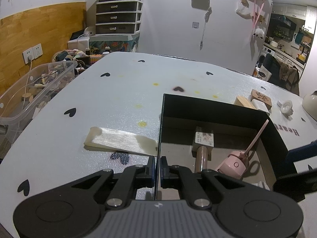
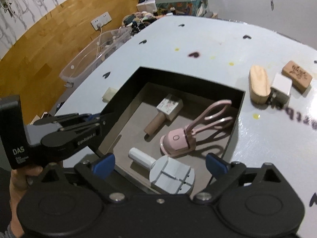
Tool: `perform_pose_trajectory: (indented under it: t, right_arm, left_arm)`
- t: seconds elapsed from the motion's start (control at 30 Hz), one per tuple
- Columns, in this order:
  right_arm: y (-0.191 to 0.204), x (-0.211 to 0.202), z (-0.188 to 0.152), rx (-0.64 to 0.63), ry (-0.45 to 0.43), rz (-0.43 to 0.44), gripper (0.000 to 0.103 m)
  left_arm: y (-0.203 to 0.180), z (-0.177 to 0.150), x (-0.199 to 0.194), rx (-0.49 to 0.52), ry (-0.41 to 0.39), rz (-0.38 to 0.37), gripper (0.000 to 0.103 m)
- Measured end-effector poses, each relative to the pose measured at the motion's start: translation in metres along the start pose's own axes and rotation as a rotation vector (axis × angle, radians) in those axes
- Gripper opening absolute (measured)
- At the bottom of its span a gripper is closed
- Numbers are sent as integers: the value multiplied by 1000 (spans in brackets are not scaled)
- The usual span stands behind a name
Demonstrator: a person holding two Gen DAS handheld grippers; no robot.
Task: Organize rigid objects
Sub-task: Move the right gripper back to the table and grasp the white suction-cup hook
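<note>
From the left wrist, our left tongs pinch the black box by its near wall, steadying it on the tabletop. From the right wrist, our right tongs stand wide above a grey tool lying free in the box, beside the pink curler and polish bottle. The wooden block, white bottle and stamp remain outside.

Your black box holds a pink eyelash curler, a gel polish bottle and a grey-white tool, all lying flat.
</note>
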State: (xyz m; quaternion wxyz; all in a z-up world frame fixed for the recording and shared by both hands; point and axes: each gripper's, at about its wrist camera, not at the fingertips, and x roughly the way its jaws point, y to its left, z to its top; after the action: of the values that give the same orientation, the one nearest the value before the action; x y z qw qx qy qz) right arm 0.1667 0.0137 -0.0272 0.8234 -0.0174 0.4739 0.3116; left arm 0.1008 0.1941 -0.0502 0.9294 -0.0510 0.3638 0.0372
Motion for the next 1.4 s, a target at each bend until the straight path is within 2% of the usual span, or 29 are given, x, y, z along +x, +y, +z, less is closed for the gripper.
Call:
perform_pose_trajectory:
  t: [0.4,0.63,0.8,1.13,1.4]
  right_arm:
    - [-8,-26,2,2,-75,9,103]
    - [-22,-51,2,12,-158,-7,103]
    - [-48,-70,5,47,-240,-35,103]
    - [-122,-94,14,196,-449,-165,103]
    - [-199,-74,20,334,-535,-374,103]
  left_arm:
    - [1,0,1,-2,3,0,4]
    - [2,-1,1,-5,3,-1,4]
    - [2,-1,1,-3,3,0,4]
    - [2,-1,1,-4,3,0,4]
    - [2,-1,1,-7,3,2,4]
